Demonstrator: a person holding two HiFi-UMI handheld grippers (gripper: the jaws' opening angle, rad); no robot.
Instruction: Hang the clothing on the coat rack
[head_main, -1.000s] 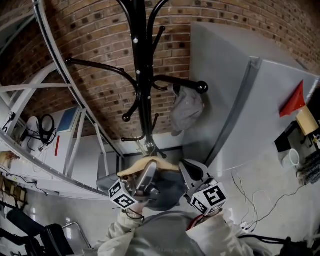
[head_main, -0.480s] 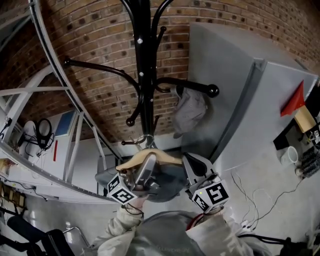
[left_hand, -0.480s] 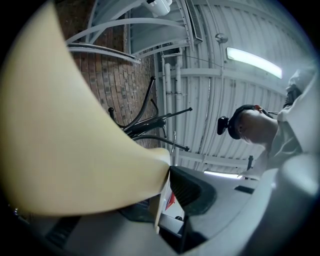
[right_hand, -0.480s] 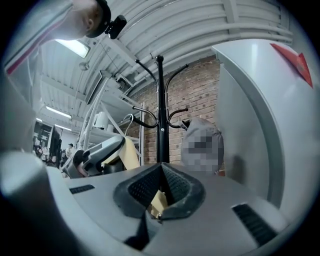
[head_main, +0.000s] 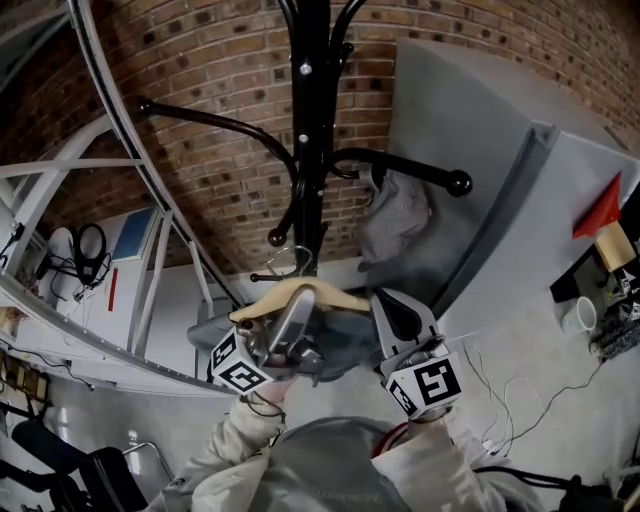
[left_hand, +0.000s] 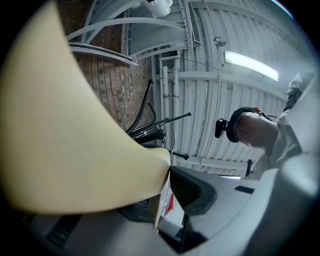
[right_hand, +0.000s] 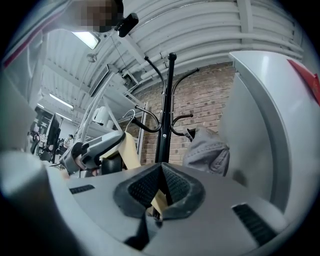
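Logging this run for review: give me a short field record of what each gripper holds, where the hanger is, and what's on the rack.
left gripper: shut on pale wooden hanger
right gripper: shut on the same hanger's right end
clothing: dark grey garment draped on the hanger, below the grippers
hanger hook: close to the lower arms of the black metal coat rack; contact unclear
on rack: light grey cloth item hanging from the arm reaching right
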